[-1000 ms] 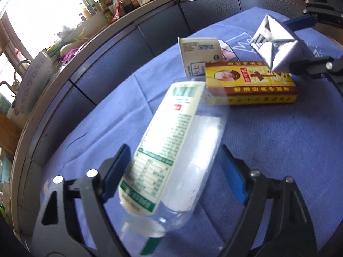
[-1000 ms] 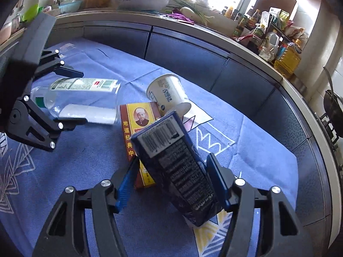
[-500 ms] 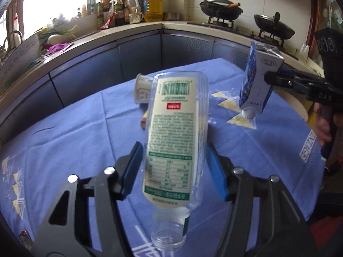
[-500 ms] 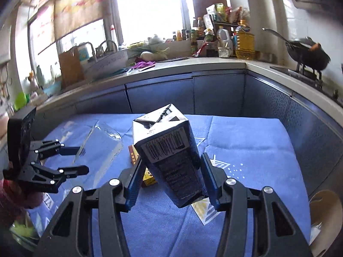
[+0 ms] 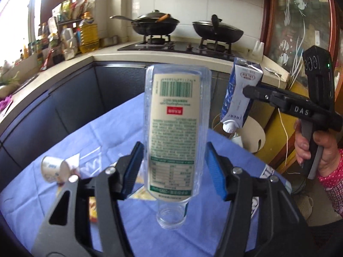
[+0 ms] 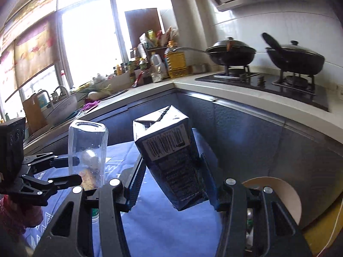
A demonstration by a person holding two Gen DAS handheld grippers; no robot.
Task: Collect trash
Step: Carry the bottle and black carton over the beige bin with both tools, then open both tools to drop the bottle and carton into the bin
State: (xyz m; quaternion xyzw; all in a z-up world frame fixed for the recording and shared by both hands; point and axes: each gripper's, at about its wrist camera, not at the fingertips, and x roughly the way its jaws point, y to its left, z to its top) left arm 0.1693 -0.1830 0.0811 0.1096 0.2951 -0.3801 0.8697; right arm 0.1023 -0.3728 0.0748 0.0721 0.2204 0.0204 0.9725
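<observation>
1. Plastic bottle [image 5: 174, 137]: clear and empty, with a white label printed in green. It hangs upside down, open neck lowest, clamped between the two blue pads of the left gripper [image 5: 173, 169] and lifted clear of the table.
2. Milk carton [image 6: 171, 160]: dark blue, barcode facing the camera, folded top tilted up and away. The right gripper [image 6: 171, 184] is closed on its sides and holds it in the air. From the left wrist view the same carton [image 5: 241, 96] shows its white and blue face, with its white cap pointing down.
3. Relation of the two: bottle and carton are held side by side, apart from each other, both above the far edge of the table.
4. Bin [image 5: 255, 137]: a pale, round-rimmed container standing on the floor just beyond the table edge, below the carton. In the right wrist view its rim [image 6: 285, 190] appears behind the right finger.
5. Table [image 5: 64, 141]: covered with a blue cloth bearing white patterns.
6. Paper cup [image 5: 54, 169]: white, lying on its side on the cloth, at the left of the left gripper.
7. Red and yellow box [image 5: 93, 212]: partly hidden behind the left gripper's frame, resting on the cloth.
8. Stove [image 5: 178, 46]: on the counter behind, carrying two black woks.
</observation>
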